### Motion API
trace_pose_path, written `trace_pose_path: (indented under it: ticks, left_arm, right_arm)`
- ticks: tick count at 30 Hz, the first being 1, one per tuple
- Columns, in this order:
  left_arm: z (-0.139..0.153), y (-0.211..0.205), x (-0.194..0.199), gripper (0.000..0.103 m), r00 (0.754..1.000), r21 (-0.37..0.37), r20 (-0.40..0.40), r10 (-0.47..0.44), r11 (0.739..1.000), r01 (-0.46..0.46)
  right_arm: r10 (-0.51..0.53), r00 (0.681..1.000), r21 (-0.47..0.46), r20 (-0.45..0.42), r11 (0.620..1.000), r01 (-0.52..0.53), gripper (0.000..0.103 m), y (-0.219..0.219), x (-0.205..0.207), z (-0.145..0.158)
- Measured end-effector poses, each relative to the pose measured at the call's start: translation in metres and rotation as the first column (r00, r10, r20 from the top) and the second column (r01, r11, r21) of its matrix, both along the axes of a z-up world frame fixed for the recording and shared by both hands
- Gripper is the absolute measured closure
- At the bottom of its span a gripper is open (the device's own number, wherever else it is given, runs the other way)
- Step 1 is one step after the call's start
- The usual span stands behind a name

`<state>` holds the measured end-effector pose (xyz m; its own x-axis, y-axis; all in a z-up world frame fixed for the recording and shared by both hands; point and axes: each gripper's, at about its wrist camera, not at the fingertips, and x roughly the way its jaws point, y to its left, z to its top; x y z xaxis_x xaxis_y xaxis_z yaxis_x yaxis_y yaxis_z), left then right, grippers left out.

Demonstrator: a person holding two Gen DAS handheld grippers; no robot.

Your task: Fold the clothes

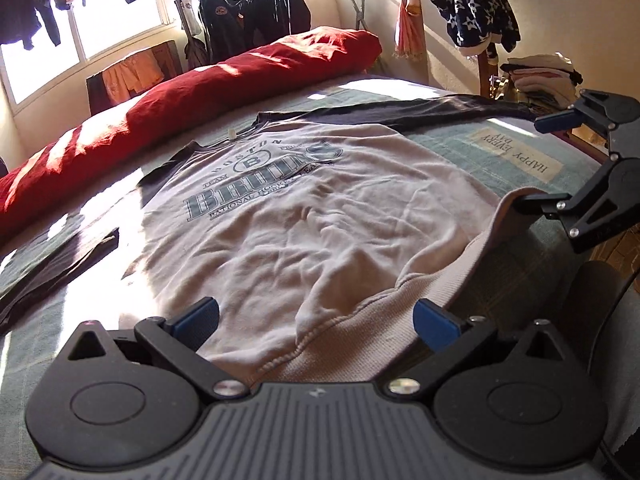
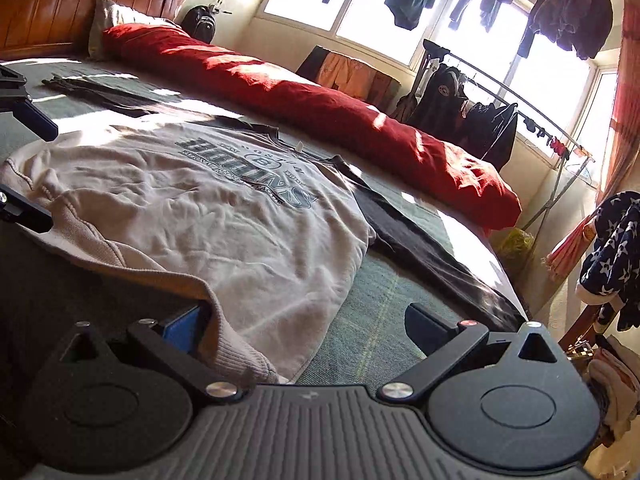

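Across the green checked bed cover (image 1: pixel 460 148) lies a pale grey sweatshirt with dark sleeves and a printed "Bruins" crest (image 1: pixel 288 216), spread flat with its front up. Its long axis runs from the ribbed hem, nearest both cameras, away to the collar, which points toward the long red bolster pillow (image 1: pixel 224 80) along the far side of the bed. One dark sleeve stretches out sideways toward the bed's right edge; the other lies out to the left, near a dark folded garment (image 2: pixel 100 88) further up the bed.

The left claw (image 1: pixel 316 320) stands with its blue-padded fingers wide apart, the hem's middle lying between them, neither pad touching cloth that I can see. The right claw (image 2: pixel 304 324) is likewise spread; the hem's corner is bunched and slightly raised against its left finger, while the other finger stands over bare cover.

Open cover shows on the right side of the sweatshirt body, up to the outstretched sleeve. Beyond the bed's right edge, close by, stand a chair draped in navy star-patterned cloth (image 1: pixel 472 8) and a stack of folded clothes (image 1: pixel 540 76).
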<state>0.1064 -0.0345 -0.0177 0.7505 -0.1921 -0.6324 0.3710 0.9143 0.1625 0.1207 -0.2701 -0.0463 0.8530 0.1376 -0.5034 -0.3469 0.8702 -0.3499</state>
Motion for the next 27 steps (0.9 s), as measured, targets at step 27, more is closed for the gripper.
trace_pose_path:
  ticks: [27]
  left_arm:
    - [-0.063, 0.058, 0.040, 0.001, 0.961, -0.179, -0.252, 0.118, 0.970, -0.166]
  right_arm:
    - [0.041, 0.947, 0.232, -0.319, 0.972, 0.036, 0.000, 0.027, 0.018, -0.050]
